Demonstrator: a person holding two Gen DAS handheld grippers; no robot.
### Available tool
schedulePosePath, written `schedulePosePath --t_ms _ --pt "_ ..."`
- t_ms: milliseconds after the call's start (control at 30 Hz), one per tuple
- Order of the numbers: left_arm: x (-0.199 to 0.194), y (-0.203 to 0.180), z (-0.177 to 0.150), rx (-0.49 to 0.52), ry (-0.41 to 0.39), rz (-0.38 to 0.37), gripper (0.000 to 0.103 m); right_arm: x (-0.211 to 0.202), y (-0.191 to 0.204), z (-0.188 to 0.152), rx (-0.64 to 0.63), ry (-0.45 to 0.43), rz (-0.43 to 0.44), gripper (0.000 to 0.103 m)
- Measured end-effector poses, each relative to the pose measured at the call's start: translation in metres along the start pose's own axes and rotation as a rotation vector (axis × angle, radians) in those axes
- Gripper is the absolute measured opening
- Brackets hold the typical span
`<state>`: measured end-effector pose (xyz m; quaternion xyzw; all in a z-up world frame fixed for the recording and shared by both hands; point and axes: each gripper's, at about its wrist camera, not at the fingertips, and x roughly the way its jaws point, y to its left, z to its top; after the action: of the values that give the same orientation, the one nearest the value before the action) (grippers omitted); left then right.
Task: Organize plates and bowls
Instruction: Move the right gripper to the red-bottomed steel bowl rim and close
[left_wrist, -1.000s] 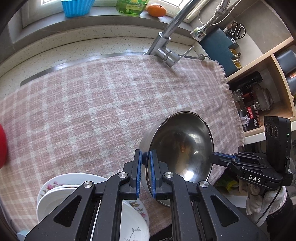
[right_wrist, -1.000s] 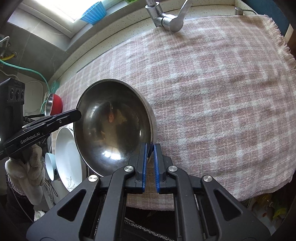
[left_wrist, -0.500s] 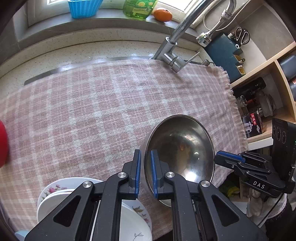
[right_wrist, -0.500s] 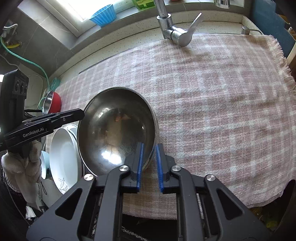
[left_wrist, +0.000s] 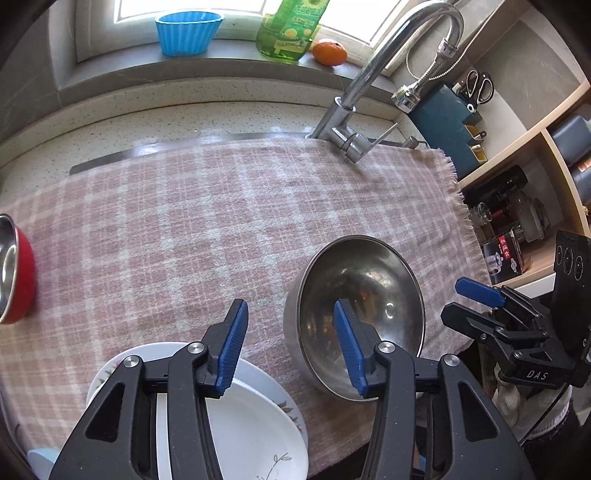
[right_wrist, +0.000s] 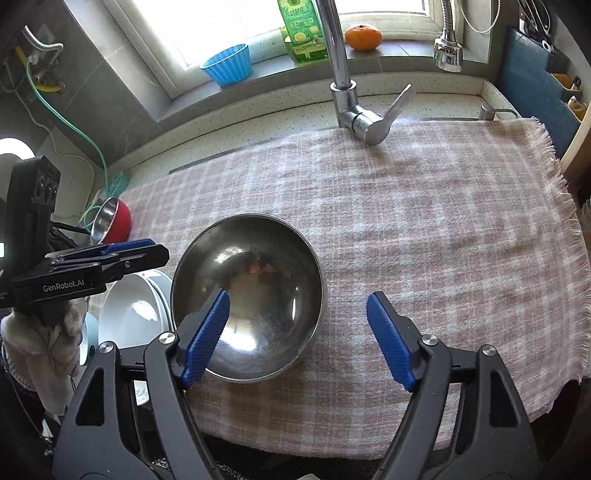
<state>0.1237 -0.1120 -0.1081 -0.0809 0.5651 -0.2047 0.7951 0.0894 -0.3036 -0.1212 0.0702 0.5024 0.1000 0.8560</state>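
Right now I have both grippers spread apart and holding nothing; the steel bowl (right_wrist: 249, 295) sits upright on the checked cloth (right_wrist: 424, 229) that covers the desk, near its front edge; my left gripper (left_wrist: 291, 350) straddles the bowl's near-left rim, one pad inside the bowl and the other outside at about 9 o'clock of it; my right gripper (right_wrist: 297, 336) likewise has one pad over the bowl's interior and the other well out over bare cloth at 3 o'clock. Just beside the bowl, at its 8 o'clock in the left wrist view, lies the stack of white plates (left_wrist: 255, 413), and the red bowl (left_wrist: 16, 273) rests far off at the cloth's left edge. My worry is the front edge; the bowl stands close to where the cloth hangs over, so a pad catching the rim as I draw back could tip it or drag it forwards; the cloth is loose too, and a snagged pad might pull it and everything on it. The plates overhang the same edge, so a careless swing of the left gripper could knock them.
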Motion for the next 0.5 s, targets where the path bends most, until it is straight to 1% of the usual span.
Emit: schedulePosePath --t_ms 167,367,500 --pt "-0.023 0.013 -0.016 -0.053 -0.056 -0.017 0.05 -0.01 0.012 0.004 -0.002 -0.043 0.017 0.079" --pt "-0.055 0.039 -0.039 -0.136 -0.131 0.003 0.05 -0.012 0.036 0.01 -0.009 -0.062 0.078 0.082" --pt "-0.077 0.063 -0.056 -0.218 -0.174 0.02 0.05 -0.008 0.059 0.012 -0.041 -0.061 0.112 0.082"
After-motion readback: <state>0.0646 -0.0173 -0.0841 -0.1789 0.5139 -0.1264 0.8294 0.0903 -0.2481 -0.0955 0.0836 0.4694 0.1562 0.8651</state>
